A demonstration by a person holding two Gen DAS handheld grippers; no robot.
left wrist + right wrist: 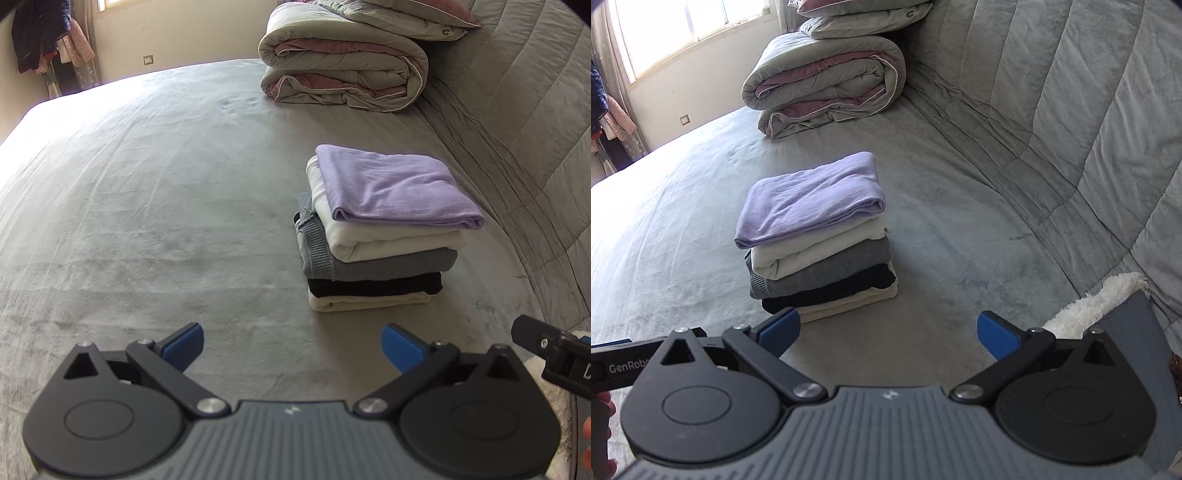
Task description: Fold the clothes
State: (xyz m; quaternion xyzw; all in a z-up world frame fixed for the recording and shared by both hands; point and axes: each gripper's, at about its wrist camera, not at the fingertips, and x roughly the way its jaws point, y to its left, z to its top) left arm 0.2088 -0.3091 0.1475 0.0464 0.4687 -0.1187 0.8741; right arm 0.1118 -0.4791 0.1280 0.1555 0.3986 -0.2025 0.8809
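Observation:
A neat stack of folded clothes (380,236) (816,243) rests on the grey bed. A lilac piece (395,188) (812,203) lies on top, over white, grey, black and cream ones. My left gripper (291,347) is open with nothing between its blue pads, hovering short of the stack and to its left. My right gripper (886,334) is open too and holds nothing, just in front of the stack's near edge. Part of the right gripper's body (554,350) shows at the right edge of the left wrist view.
A rolled grey and pink duvet (343,66) (827,85) with pillows on it sits at the far end. The quilted headboard (1071,129) runs along the right. A white fluffy item (1097,302) lies near right. Hanging clothes (44,37) are by the far wall.

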